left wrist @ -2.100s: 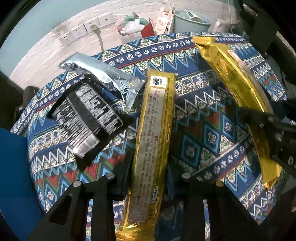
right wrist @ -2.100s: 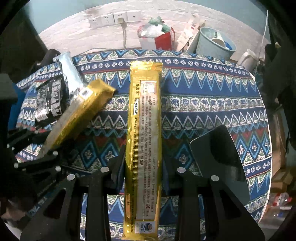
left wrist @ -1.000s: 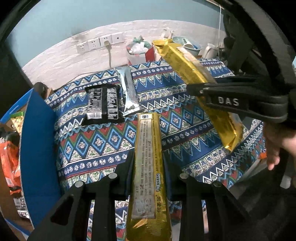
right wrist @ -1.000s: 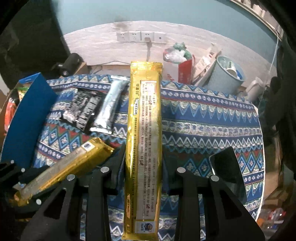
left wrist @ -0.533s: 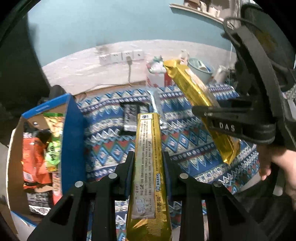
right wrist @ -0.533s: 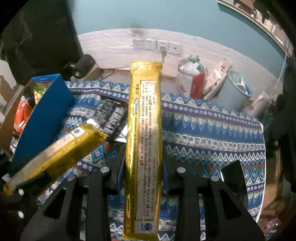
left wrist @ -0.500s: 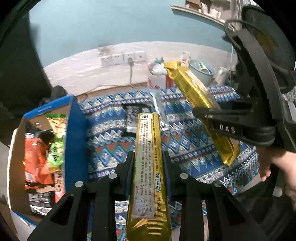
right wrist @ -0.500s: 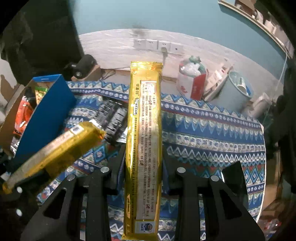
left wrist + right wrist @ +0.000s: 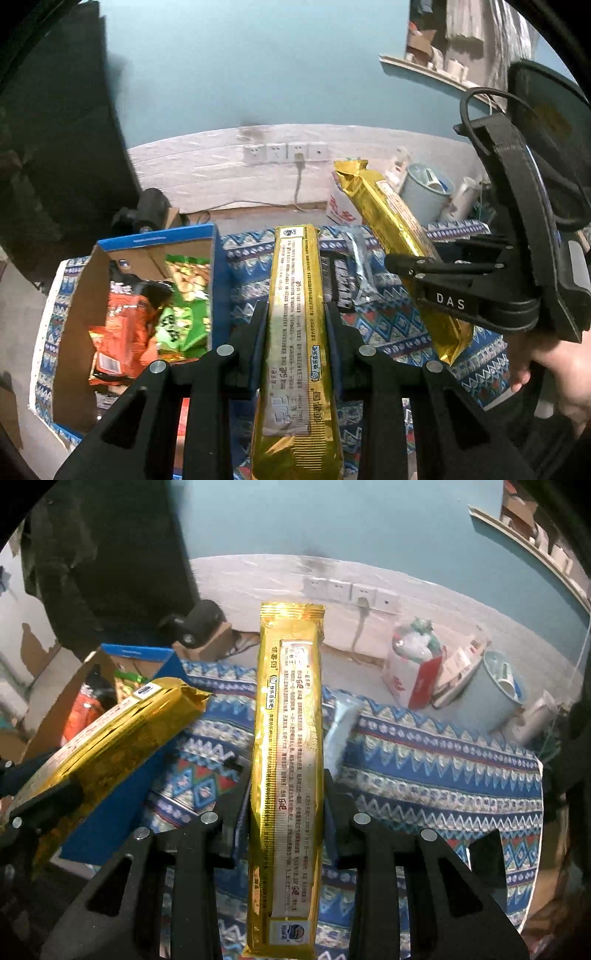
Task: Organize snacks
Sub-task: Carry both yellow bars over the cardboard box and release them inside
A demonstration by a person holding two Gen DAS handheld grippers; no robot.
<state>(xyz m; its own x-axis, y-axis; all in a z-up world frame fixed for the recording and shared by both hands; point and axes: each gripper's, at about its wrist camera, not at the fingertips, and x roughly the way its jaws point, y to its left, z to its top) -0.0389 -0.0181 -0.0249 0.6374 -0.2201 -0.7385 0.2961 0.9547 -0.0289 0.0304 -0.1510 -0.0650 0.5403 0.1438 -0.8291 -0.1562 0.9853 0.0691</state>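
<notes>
My left gripper is shut on a long gold snack pack, held above the table just right of the blue cardboard box. The box holds orange and green snack bags. My right gripper is shut on a second gold snack pack, held up over the patterned tablecloth. The right gripper with its pack also shows in the left wrist view. The left pack shows in the right wrist view. A black pack and a silver pack lie on the cloth.
Behind the table stand a white-and-red bag, a pale blue bucket and a wall socket strip. A dark flat object lies at the cloth's right front. A person's hand holds the right gripper.
Both grippers have risen and swung left with their gold packs. The blue box with snack bags has come fully into view at the left.
</notes>
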